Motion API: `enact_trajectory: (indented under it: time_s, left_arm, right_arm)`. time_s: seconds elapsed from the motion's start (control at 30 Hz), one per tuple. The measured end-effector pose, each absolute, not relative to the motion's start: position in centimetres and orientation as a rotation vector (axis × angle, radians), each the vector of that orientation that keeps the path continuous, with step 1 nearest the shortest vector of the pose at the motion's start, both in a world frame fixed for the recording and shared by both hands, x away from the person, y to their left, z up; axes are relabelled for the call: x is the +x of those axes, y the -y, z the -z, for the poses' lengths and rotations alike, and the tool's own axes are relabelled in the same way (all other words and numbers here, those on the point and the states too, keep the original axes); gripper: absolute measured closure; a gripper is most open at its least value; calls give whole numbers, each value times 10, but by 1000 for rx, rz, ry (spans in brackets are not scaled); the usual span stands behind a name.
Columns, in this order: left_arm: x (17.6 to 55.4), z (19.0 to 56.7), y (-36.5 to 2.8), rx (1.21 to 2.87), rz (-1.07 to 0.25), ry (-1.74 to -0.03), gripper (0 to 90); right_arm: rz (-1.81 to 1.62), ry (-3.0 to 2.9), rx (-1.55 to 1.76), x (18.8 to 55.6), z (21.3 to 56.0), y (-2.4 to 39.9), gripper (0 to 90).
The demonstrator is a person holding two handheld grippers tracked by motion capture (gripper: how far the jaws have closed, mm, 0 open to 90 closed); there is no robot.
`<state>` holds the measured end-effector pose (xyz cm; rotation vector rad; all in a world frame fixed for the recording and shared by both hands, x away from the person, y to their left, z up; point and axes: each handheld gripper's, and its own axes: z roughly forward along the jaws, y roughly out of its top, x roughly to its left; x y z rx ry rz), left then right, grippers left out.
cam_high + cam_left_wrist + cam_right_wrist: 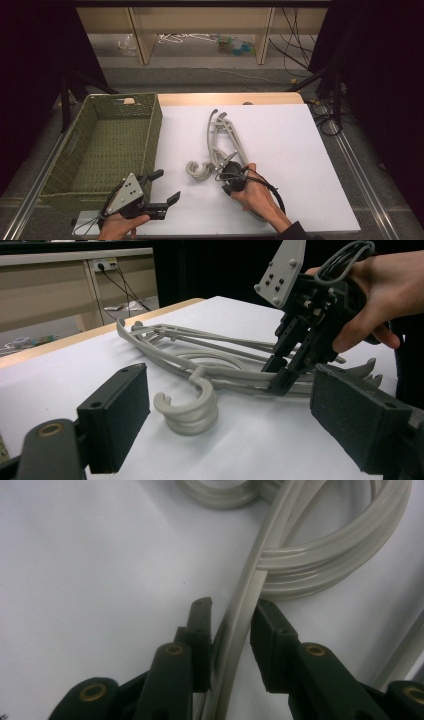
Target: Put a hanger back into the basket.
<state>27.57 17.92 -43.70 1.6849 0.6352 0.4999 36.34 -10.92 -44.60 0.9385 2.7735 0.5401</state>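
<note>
1. Several grey plastic hangers [226,140] lay in one pile on the white surface [300,165], near its middle, with their hooks [199,170] curled together at the end closer to the person.
2. The right hand-held gripper [226,172] was lowered onto this pile, just beside the hooks, and the person's right hand [257,195] was wrapped around its body.
3. In the right gripper view, one pale bar of a hanger [240,625] ran between the two black jaws. The jaws stood narrow around it: the left pad [200,635] lay against the bar, and the right pad was just beside it (I could not tell if it really pressed).
4. The left hand-held gripper [162,187] was held by the left hand [120,225] near the front edge of the surface, well apart from the hangers. Its jaws were wide and nothing was between them.
5. In the left gripper view, the stacked hooks [190,407] sat on the surface between the two dark pads but farther away, and the other gripper [295,360] pointed steeply down into the hanger bars.
6. A green woven basket [150,130] stood at the left side of the surface, beside the white sheet. Its inside looked bare.
</note>
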Motion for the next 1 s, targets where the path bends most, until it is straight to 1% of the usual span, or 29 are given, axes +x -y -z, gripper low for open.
enact_trajectory:
  time_s: [0.63, 0.7, 0.73, 0.77, 0.83, 0.87, 0.93, 1.0]
  left_arm:
    - [275, 437, -178, 1678, -492, -647, 160]
    - [276, 437, -179, 1694, -505, -621, 159]
    - [276, 437, -179, 1694, -505, -624, 160]
    - [276, 437, -179, 1692, -506, -622, 160]
    - [275, 437, -179, 1693, -504, -623, 160]
    - [276, 437, -179, 1695, -505, -618, 160]
    - [276, 437, -179, 1693, -505, -618, 159]
    - [276, 437, -179, 1695, -506, -619, 159]
  right_arm:
    - [-580, -2785, 975, 366, 440, 115, 714]
    - [-585, -2787, 969, 366, 438, 115, 713]
    - [-580, -2803, 946, 366, 436, 116, 756]
    - [-568, -2814, 945, 367, 437, 116, 763]
    - [-588, -2829, 968, 369, 442, 118, 761]
    - [-591, -2830, 985, 370, 443, 118, 742]
    - [-576, -2824, 972, 370, 444, 116, 747]
    - [-567, -2822, 944, 368, 442, 114, 772]
